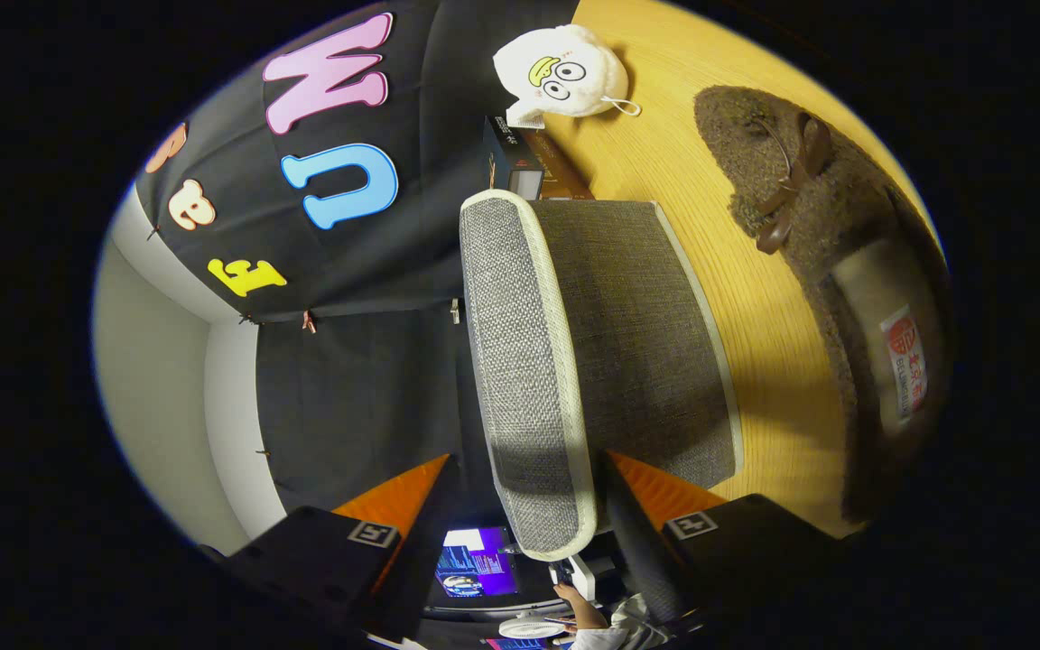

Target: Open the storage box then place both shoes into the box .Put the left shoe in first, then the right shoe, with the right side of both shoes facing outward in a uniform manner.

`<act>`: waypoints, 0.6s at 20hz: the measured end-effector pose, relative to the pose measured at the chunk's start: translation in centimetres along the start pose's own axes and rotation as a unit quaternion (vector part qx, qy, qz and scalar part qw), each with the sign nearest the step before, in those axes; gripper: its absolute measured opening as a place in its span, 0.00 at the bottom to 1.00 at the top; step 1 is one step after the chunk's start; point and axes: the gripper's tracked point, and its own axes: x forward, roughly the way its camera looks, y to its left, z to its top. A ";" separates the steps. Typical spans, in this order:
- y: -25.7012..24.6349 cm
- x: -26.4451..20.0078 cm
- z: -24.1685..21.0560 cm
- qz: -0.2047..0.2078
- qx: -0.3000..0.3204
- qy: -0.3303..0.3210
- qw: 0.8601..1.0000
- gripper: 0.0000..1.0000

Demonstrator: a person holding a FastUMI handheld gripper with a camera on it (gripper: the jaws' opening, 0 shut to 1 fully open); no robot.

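The grey fabric storage box (pixel 637 334) with cream piping stands on the yellow wooden table (pixel 755 343); the view is rolled sideways. Its lighter grey lid (pixel 520 361) runs straight ahead from my gripper (pixel 529 469). The lid's near edge sits between the fingers. One finger lies against the box's darker side and the other stands off the lid's top with a thin dark gap, so the gripper is open around that edge. A brown fuzzy shoe (pixel 845 271) with a leather bow lies on the table beyond the box, its insole showing.
A white plush toy (pixel 561 72) lies on the table past the box's far end. A dark carton (pixel 520 162) stands right behind the box. Behind the fingers are a lit monitor (pixel 475 569), a person's hand (pixel 574 600) and a small fan (pixel 529 627).
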 end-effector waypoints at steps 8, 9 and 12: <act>1.3 -0.1 -1.6 0.004 0.039 0.040 0.998 0.44; 0.8 1.0 -1.3 -0.014 0.041 0.026 0.999 0.28; 1.1 0.3 -1.4 -0.014 0.047 0.033 0.998 0.11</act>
